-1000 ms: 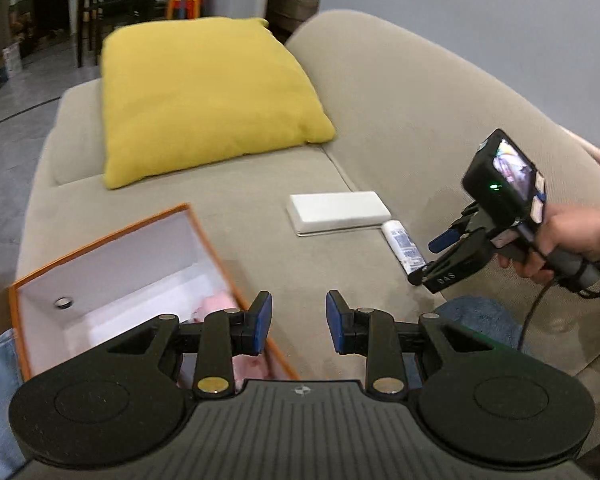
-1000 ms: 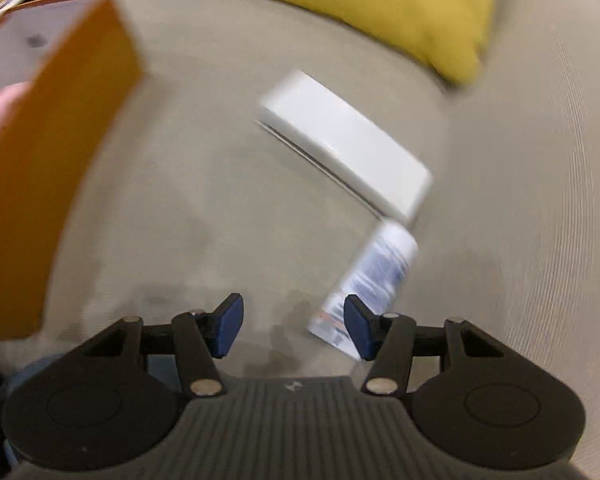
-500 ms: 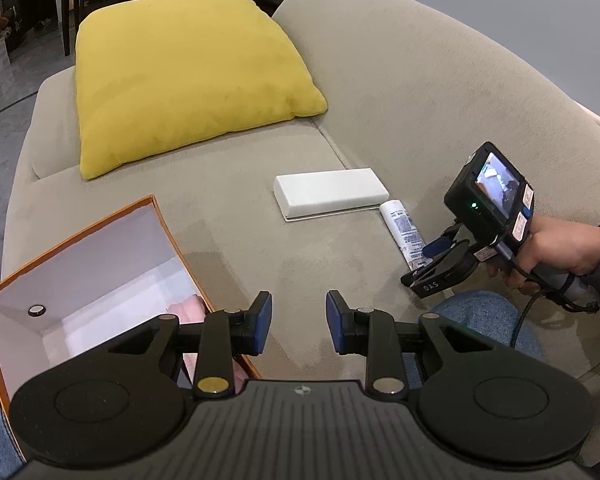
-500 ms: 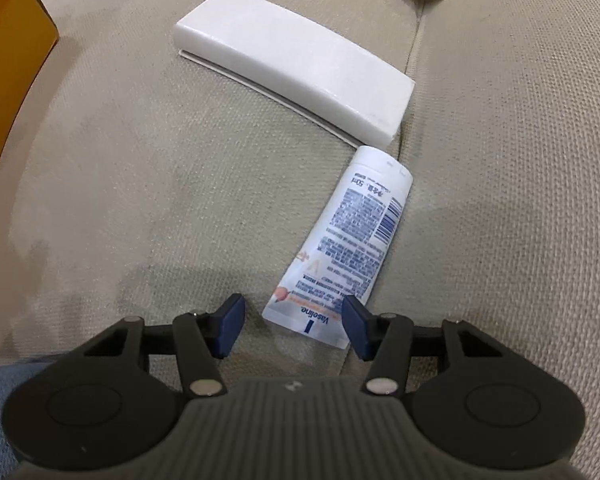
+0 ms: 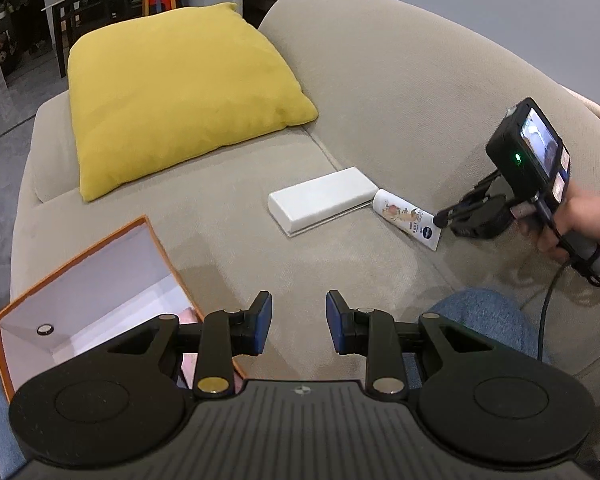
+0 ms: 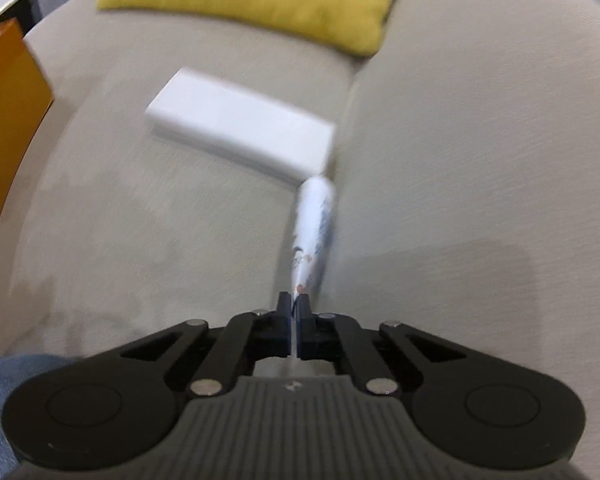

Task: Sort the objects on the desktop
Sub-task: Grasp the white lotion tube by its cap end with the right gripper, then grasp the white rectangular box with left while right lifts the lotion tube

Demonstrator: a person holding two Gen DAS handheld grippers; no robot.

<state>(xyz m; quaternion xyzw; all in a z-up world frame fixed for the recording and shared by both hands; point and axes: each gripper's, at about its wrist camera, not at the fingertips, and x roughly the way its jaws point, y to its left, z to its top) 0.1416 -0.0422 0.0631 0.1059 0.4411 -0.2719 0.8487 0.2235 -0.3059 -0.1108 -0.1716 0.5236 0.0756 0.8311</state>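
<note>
A white cream tube (image 6: 314, 232) lies on the beige sofa seat (image 5: 228, 240), its cap end touching the corner of a flat white box (image 5: 320, 199), close to the seam where the seat meets the backrest. I see my right gripper (image 6: 294, 312) clamped on the flat crimped end of that tube; its jaws have just been closing and now pinch the thin edge between the blue pads, with almost no gap left. From the left camera, the right gripper (image 5: 444, 220) reaches in from the right side, held by a hand (image 5: 580, 220), and meets the tube's (image 5: 408, 216) near end. The right camera picture is blurred, so the printing on the tube cannot be read there.

My left gripper (image 5: 296, 322) hovers over the seat with its jaws partly apart and nothing between them. Just to its left stands an open orange box (image 5: 80, 280) with a white inside; something pink shows in it behind the gripper's finger. A yellow cushion (image 5: 180, 92) rests further back on the seat, well apart from the tube. A knee in blue jeans (image 5: 484, 312) shows at the seat's near edge.
</note>
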